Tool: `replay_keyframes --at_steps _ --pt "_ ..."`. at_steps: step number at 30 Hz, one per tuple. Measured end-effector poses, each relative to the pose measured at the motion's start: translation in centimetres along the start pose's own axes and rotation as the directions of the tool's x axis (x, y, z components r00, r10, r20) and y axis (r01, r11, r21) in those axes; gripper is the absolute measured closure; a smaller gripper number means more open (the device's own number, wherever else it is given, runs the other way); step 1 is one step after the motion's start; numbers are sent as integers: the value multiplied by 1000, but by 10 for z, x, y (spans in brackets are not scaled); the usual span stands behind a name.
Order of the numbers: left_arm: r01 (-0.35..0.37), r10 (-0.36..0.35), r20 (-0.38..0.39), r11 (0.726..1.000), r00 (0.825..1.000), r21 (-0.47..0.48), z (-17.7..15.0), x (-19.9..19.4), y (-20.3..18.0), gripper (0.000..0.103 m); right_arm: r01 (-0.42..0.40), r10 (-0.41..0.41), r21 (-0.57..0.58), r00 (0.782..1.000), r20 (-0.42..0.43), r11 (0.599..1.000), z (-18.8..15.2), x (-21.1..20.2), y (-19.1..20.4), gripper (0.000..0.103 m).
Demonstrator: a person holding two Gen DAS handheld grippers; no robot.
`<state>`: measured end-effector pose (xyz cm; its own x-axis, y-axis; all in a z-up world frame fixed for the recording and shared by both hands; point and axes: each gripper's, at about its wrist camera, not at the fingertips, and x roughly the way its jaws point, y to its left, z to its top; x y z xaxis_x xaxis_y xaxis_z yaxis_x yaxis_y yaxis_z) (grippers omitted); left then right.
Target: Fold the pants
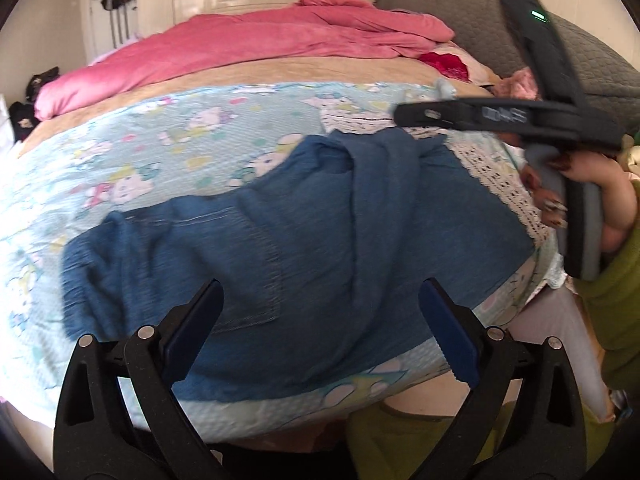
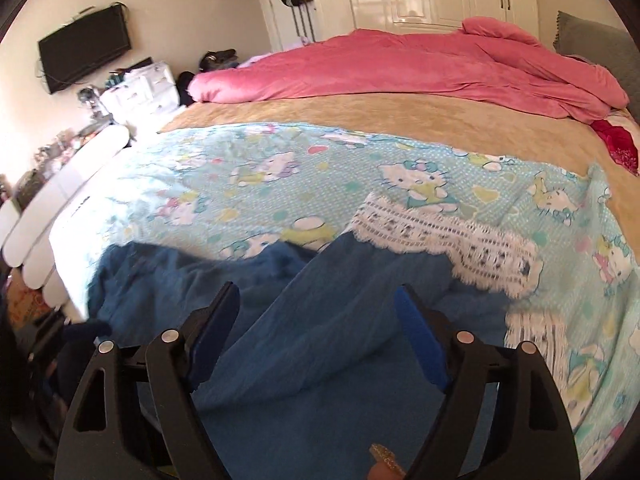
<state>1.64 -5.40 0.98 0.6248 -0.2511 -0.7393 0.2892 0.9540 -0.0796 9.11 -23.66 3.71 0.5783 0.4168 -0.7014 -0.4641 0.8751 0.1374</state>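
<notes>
Blue denim pants [image 1: 320,220] lie folded on the cartoon-print sheet [image 1: 160,140] near the bed's front edge. A back pocket [image 1: 256,264] faces up, and a leg is laid across the right part. My left gripper [image 1: 320,284] hovers over the pants with its jaws wide apart and nothing between the pads. In the right wrist view the pants [image 2: 320,380] fill the foreground. My right gripper [image 2: 317,288] is open above them, empty. A hand [image 1: 592,184] holds that tool at the right of the left wrist view.
A white lace strip [image 2: 452,240] lies just beyond the pants. A pink duvet [image 2: 400,68] and grey pillows [image 1: 460,12] sit at the far side of the bed. The person's green clothing [image 1: 616,280] is at the bed's front edge. A white footboard [image 2: 60,200] and a television [image 2: 84,56] are on the left.
</notes>
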Motion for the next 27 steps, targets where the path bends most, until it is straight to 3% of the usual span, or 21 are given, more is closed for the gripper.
replay_keyframes --at_steps 4,11,14,16,18,21,23,24,26,27 --pt "49 -50 -29 998 998 -26 9 17 -2 11 60 -62 -24 996 -58 998 19 34 -5 24" --pt "114 -119 -72 990 990 -78 23 49 -4 12 89 -88 1 987 -137 996 47 95 -20 24" --pt "148 -158 -86 982 984 -114 26 63 -5 28 126 -123 9 977 -176 992 54 119 -24 24" --pt "148 -159 -97 983 982 -110 24 71 -8 53 143 -139 11 972 -187 990 59 134 -27 24" --pt "158 -171 -109 981 979 -114 22 75 -10 56 159 -153 18 968 -199 987 63 145 -29 24" --pt "165 -173 -102 983 980 -85 20 73 -14 74 172 -162 29 965 -206 985 67 158 -35 24" --pt "190 -200 -103 977 974 -95 18 71 -14 76 179 -169 31 963 -210 983 68 165 -39 25" --pt "193 -202 -103 977 974 -93 19 71 -14 76 186 -175 34 963 -205 982 68 167 -42 29" --pt "193 -202 -102 977 974 -90 17 71 -14 76 217 -207 32 959 -191 976 70 167 -48 63" --pt "196 -205 -100 976 974 -90 17 70 -13 76 212 -202 40 963 -178 976 70 164 -51 68"
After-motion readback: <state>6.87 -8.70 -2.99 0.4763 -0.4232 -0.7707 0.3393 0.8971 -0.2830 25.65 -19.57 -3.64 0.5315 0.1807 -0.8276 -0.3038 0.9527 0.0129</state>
